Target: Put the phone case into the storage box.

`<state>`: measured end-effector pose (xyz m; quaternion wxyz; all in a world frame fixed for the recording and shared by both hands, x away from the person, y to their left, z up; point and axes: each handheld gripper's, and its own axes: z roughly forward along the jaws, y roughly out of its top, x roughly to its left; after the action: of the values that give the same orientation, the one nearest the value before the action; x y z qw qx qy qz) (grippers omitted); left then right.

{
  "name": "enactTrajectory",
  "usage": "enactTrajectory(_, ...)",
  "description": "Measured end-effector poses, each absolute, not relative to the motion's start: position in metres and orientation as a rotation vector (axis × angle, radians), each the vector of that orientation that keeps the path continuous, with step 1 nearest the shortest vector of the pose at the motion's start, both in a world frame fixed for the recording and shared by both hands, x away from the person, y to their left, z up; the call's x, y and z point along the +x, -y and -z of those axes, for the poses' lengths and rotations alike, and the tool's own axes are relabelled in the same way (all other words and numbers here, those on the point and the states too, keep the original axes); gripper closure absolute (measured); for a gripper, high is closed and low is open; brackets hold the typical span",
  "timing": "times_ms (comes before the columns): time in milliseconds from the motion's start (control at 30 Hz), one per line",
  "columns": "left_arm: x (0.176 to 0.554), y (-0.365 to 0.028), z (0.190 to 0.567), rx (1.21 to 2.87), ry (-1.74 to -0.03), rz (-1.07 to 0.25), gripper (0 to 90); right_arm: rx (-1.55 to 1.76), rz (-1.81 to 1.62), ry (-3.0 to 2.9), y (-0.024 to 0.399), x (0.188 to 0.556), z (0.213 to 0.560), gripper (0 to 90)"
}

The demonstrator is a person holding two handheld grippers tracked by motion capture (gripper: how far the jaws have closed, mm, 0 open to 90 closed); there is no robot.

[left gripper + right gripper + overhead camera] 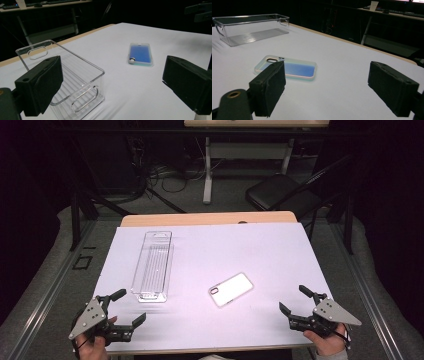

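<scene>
A clear plastic bin (153,266) lies lengthwise on the left half of the white table; its near handle end stands just ahead of my left gripper's jaws in the left gripper view (75,82). A translucent phone case (231,289) lies flat near the middle, bluish in the left gripper view (140,54) and in the right gripper view (287,68). My left gripper (126,308) is at the front left corner, open and empty. My right gripper (295,300) is at the front right, open and empty, pointing toward the case.
The white table top (220,245) has a wooden strip along its far edge. Beyond it stand a second table's legs (207,170), floor cables and a black chair (280,192). Metal rails (55,285) run along both sides.
</scene>
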<state>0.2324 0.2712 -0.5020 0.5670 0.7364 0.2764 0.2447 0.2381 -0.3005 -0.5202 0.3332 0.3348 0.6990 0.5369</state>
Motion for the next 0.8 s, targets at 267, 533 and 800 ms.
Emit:
enactTrajectory(267,0.234,-0.272,0.502,1.721,-0.656,-0.568,3.3,0.897,-1.324,-1.89,0.29,0.239,0.52,14.2)
enactTrajectory(533,0.234,-0.271,0.505,1.719,-0.669,-0.554,3.3,0.907,-1.334,-1.916,0.291,0.242,0.513,17.6)
enactTrajectory(800,0.233,-0.271,0.507,1.726,-0.676,-0.544,3.4,0.943,-1.312,-1.973,0.298,0.252,0.501,22.5)
